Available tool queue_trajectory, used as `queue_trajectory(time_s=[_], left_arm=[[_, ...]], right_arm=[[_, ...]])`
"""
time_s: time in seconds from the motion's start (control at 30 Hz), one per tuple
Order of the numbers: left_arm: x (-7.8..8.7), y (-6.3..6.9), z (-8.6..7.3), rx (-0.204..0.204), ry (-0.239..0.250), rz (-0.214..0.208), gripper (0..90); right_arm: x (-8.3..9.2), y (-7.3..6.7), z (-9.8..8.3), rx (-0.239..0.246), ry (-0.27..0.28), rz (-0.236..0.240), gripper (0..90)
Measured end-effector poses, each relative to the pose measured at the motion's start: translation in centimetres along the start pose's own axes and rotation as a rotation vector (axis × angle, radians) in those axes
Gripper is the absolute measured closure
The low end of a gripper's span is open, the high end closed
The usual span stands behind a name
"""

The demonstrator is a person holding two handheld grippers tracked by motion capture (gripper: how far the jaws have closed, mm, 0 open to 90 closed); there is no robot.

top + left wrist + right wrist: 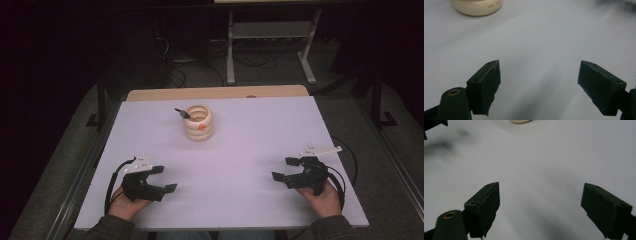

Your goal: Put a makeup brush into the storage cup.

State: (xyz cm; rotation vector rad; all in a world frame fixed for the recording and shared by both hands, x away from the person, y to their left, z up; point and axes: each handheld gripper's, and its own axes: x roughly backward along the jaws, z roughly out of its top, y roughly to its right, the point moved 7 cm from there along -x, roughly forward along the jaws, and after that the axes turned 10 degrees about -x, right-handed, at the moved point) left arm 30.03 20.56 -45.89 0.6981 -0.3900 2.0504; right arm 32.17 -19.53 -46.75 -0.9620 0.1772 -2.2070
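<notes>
My left gripper (164, 179) and right gripper (282, 169) gape wide, empty, near the table (240, 130) edge; ribbed cup (199, 123) well beyond.

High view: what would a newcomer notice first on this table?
A cream ribbed ceramic pot stands alone toward the far middle of the white table, with a dark thin tool sticking out of its mouth. Near the front edge, the left claw and the right claw rest open, far apart, both holding nothing.
</notes>
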Motion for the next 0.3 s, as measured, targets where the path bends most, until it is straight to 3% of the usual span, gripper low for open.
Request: queue_trajectory(time_s=[0.3], left_arm=[[-0.07, -0.02, 0.21, -0.017, 0.007, 0.008, 18.4]], right_arm=[[-0.11, -0.29, -0.3, 0.018, 0.002, 0.001, 14.8]])
